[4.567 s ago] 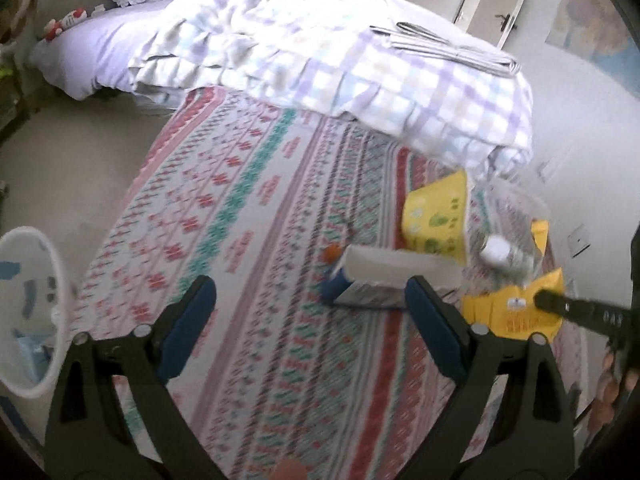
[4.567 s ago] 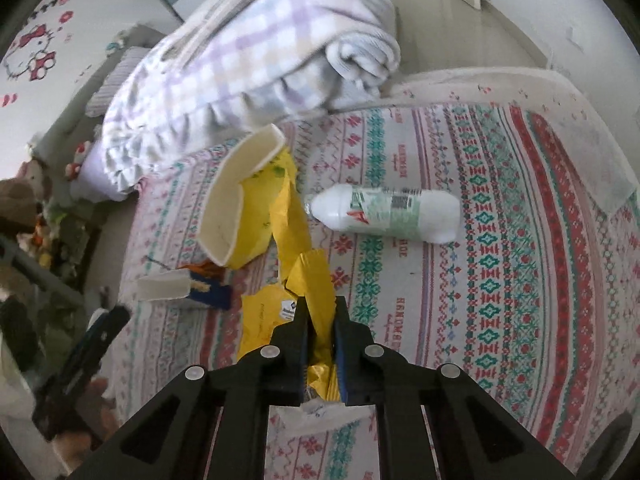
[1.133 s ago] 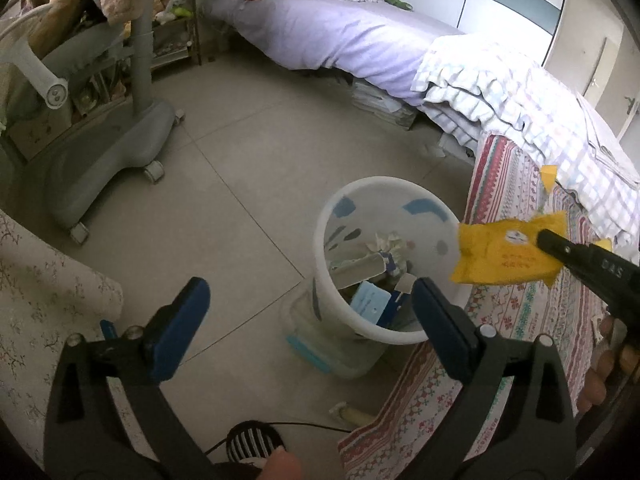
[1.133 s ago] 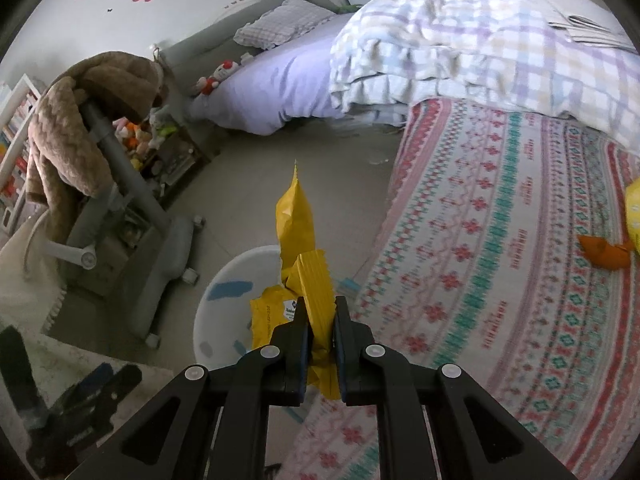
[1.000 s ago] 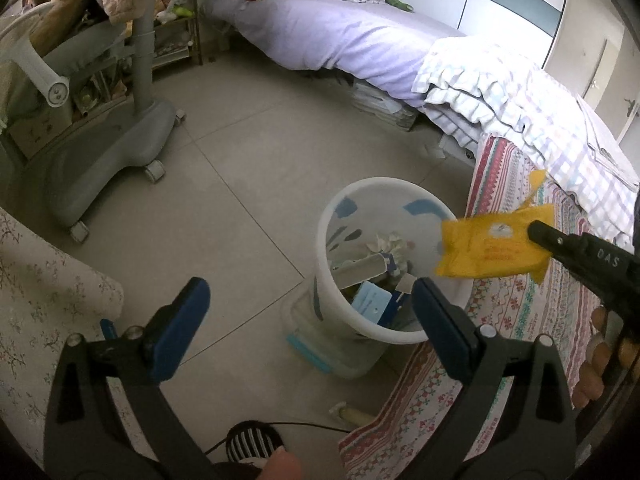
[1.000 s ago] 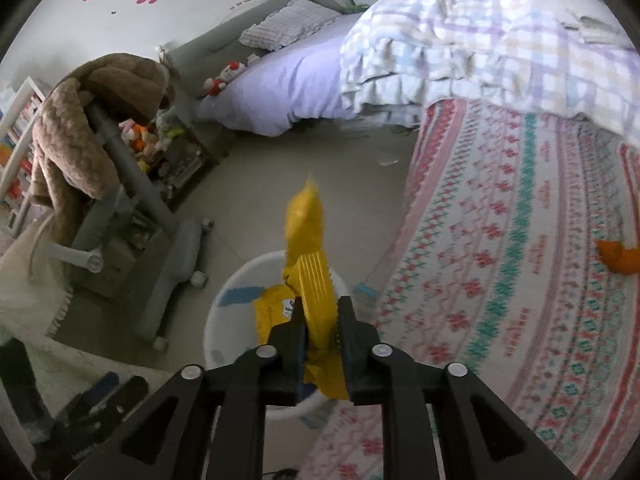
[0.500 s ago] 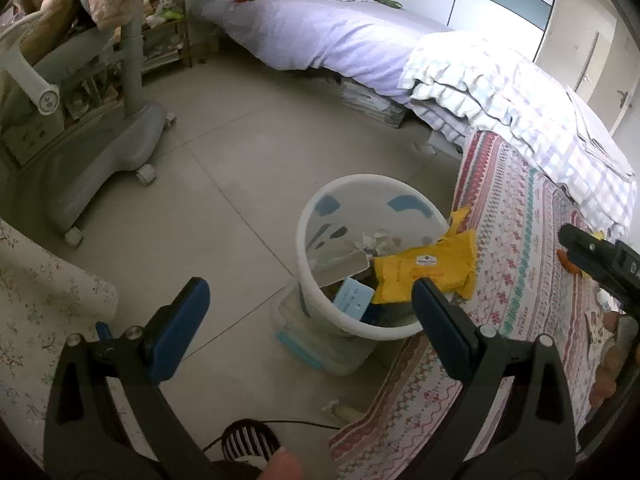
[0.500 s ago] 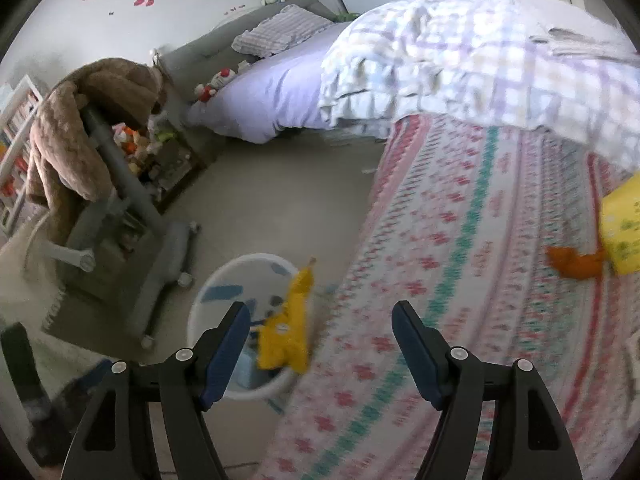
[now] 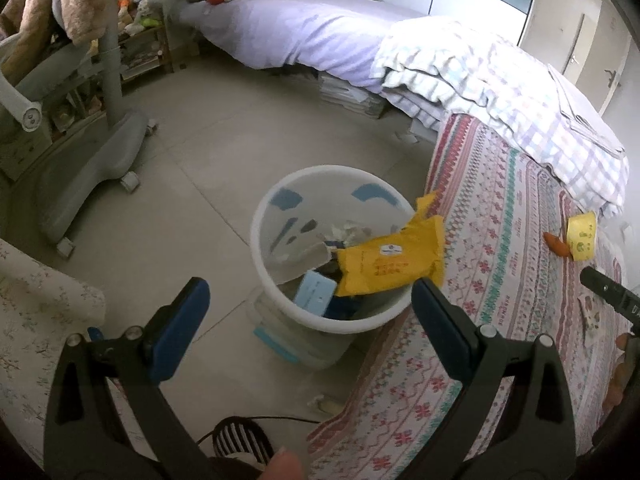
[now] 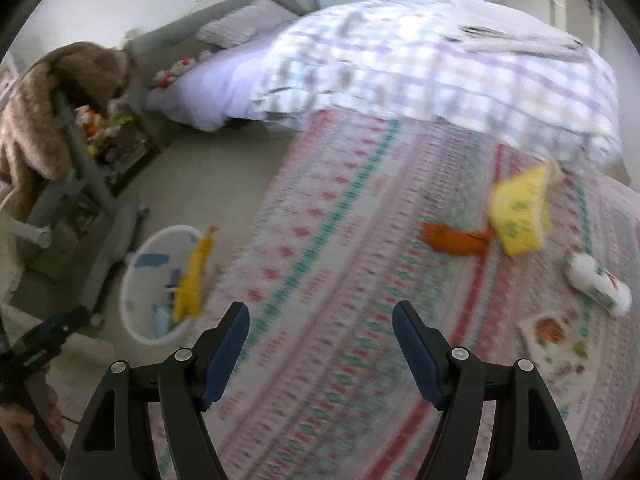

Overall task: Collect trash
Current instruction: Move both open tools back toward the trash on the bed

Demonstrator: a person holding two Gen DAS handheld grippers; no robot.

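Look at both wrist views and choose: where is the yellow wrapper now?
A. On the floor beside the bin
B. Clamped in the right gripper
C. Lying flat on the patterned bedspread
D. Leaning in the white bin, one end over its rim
D: the yellow wrapper leans inside the white bin, its upper end poking over the rim, while the right gripper is open and empty.

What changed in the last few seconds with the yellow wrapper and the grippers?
The right gripper carried the yellow wrapper from the bed to the bin, has just opened and let it go; it now lies across the rim. The left gripper stayed open and empty.
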